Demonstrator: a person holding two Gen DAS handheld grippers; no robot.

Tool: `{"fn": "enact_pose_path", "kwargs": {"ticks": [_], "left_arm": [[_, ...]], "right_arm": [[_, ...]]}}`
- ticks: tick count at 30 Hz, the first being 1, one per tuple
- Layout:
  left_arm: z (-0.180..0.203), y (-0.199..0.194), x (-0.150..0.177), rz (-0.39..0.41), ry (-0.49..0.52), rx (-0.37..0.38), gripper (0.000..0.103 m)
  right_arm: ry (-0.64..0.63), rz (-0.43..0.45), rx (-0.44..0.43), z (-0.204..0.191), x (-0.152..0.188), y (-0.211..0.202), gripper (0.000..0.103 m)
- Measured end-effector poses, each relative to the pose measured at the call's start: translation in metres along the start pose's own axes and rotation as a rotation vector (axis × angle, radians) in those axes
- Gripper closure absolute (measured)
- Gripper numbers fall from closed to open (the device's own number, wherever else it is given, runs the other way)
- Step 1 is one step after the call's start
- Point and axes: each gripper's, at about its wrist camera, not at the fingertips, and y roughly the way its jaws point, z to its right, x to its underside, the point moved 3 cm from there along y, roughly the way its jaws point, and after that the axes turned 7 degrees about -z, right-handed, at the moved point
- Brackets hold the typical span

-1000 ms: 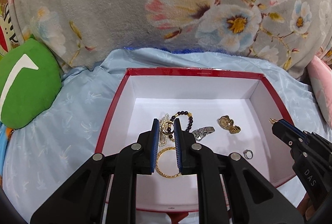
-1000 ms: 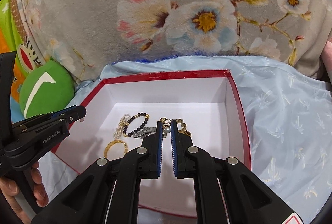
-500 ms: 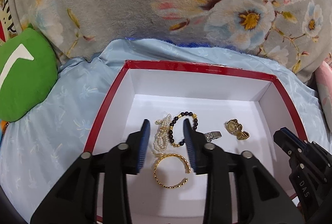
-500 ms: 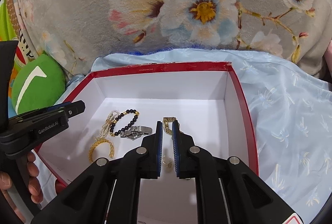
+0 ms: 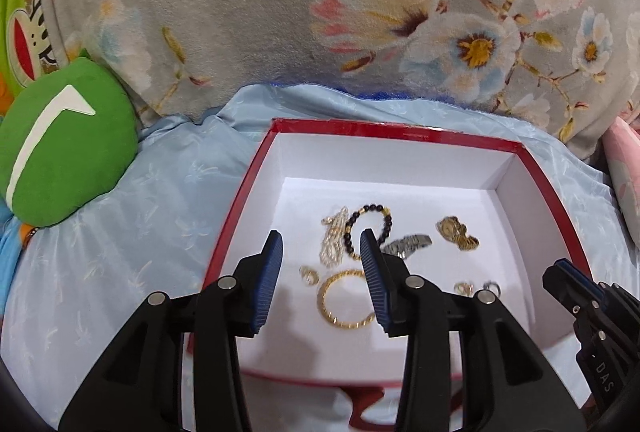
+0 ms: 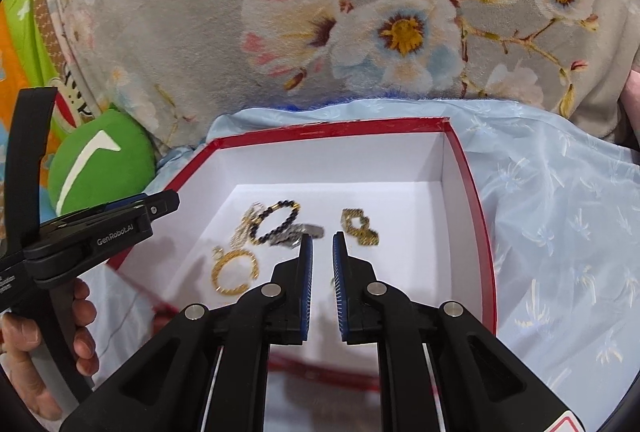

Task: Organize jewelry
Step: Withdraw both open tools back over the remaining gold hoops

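A red box (image 5: 396, 131) with a white inside holds jewelry: a gold bangle (image 5: 344, 300), a pearl bracelet (image 5: 332, 236), a dark bead bracelet (image 5: 368, 228), a silver watch (image 5: 410, 244), a gold watch (image 5: 456, 232), a small gold earring (image 5: 309, 275) and small rings (image 5: 476, 288). My left gripper (image 5: 320, 244) is open and empty above the box's near left part. My right gripper (image 6: 322, 240) has its jaws a narrow gap apart with nothing between them, over the box (image 6: 472, 175). The bangle (image 6: 235, 272) and gold watch (image 6: 360, 228) also show in the right wrist view.
The box lies on a light blue sheet (image 5: 120, 232). A grey floral blanket (image 5: 320, 11) rises behind it. A green cushion (image 5: 64, 143) lies at the left and a pink pillow (image 5: 624, 171) at the right. A hand (image 6: 48, 344) holds the left gripper.
My left gripper has opened wide and let a small gold earring drop into the box beside the bangle. Both grippers have drawn back and up from the box.
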Motion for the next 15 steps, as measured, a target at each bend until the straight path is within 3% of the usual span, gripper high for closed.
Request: {"fn": "enact_pose_path", "kwargs": {"ticks": [4,8,15], "left_arm": [[-0.009,-0.022,0.031,0.000,-0.007,0.003,0.054],[-0.018,-0.031,0.074,-0.060,-0.032,0.044,0.054],[-0.018,-0.039,0.154,-0.161,0.007,0.030,0.054]], "right_arm": [[-0.014,-0.022,-0.028,-0.014,0.035,-0.021,0.087],[-0.037,-0.078,-0.039,-0.031,0.081,-0.034,0.082],[-0.063,-0.197,-0.058,-0.057,0.149,-0.038,0.075]]}}
